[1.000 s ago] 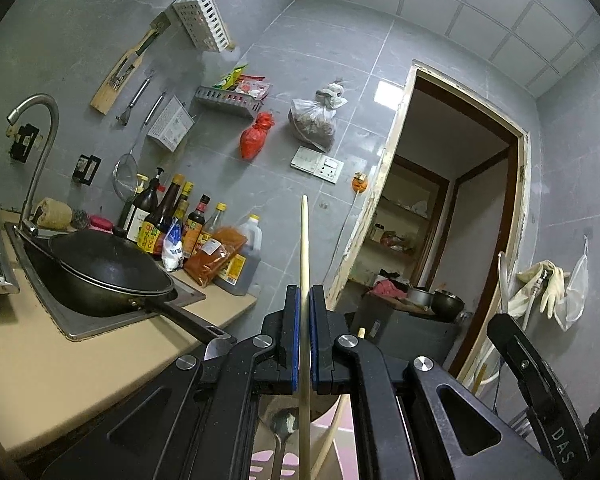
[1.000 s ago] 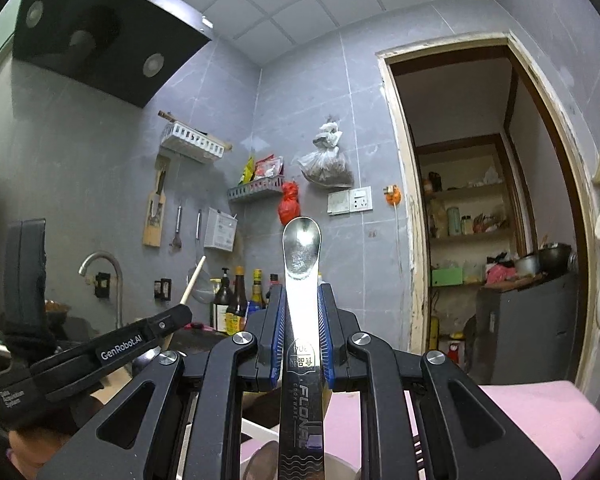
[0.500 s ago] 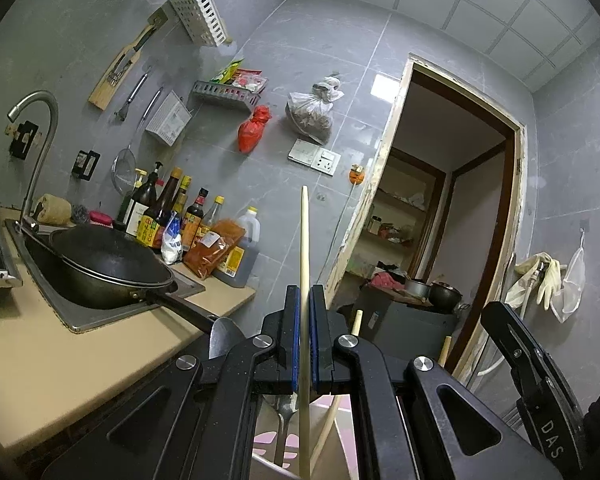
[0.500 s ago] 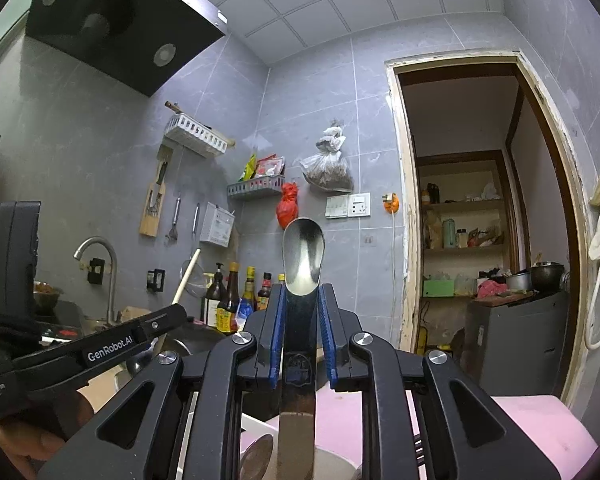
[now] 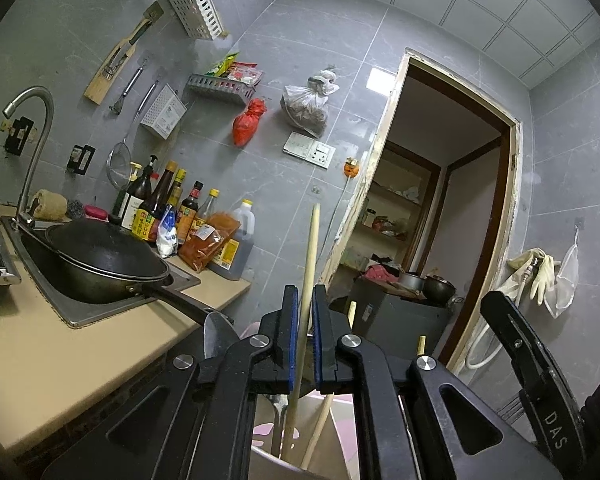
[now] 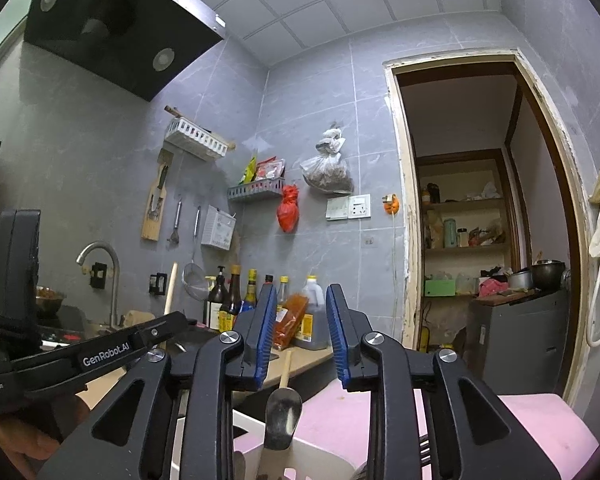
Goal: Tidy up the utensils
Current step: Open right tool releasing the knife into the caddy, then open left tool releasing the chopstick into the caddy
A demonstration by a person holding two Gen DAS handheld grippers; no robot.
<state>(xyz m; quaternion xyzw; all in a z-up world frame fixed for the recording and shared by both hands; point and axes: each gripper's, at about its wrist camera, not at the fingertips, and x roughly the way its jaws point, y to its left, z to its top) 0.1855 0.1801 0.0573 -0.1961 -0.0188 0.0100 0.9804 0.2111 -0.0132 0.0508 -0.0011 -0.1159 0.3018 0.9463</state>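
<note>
1. My left tongs have just been easing apart; the chopstick stands between the pads, leaning, its lower end in the white holder below. I cannot tell whether they still pinch it.
2. My right tongs have just been opening and stand released, empty.
3. The spoon stands in the white holder, below and near the right tongs.

The chopstick looks like pale matt wood. The spoon is dull grey metal. The wok is matt black, the counter smooth beige, the wall tiles glossy grey.
</note>
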